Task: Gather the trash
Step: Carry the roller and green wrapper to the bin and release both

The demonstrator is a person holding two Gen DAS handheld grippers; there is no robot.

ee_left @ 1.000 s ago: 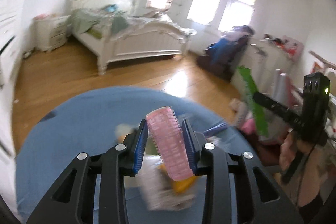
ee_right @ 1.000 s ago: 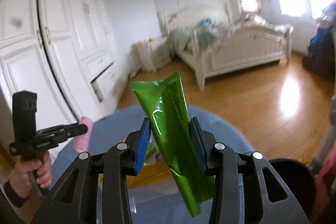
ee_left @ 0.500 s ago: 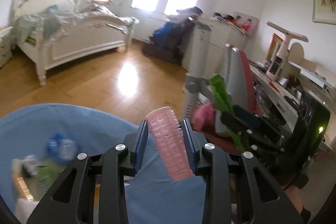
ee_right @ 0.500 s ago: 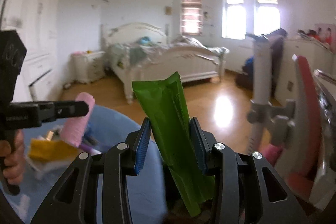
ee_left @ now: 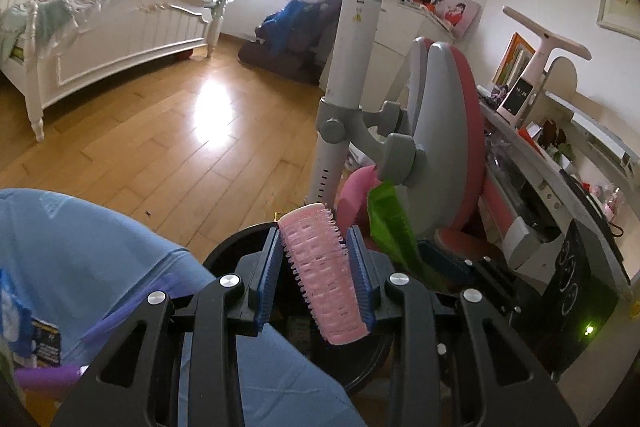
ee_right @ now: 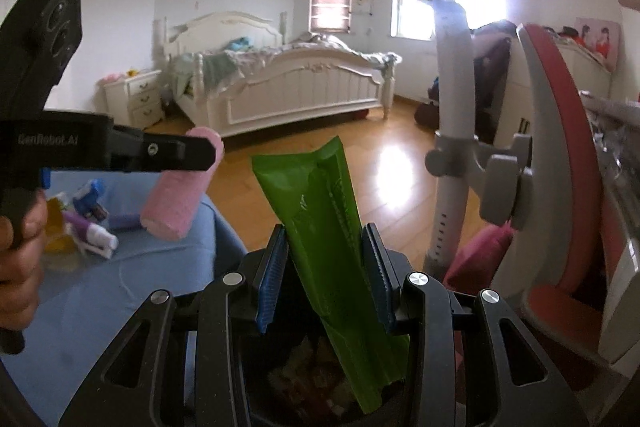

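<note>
left claw clamped on pink hair roller | right claw clamped on green wrapper

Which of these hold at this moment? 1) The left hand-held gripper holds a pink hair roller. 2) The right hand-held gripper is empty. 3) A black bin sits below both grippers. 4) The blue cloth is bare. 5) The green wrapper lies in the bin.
1) True: the left hand-held gripper clamps the pink hair roller.
2) False: the right hand-held gripper clamps a green wrapper.
3) True: the black bin is underneath.
4) False: the blue cloth carries small litter.
5) False: it is held above the bin.
</note>
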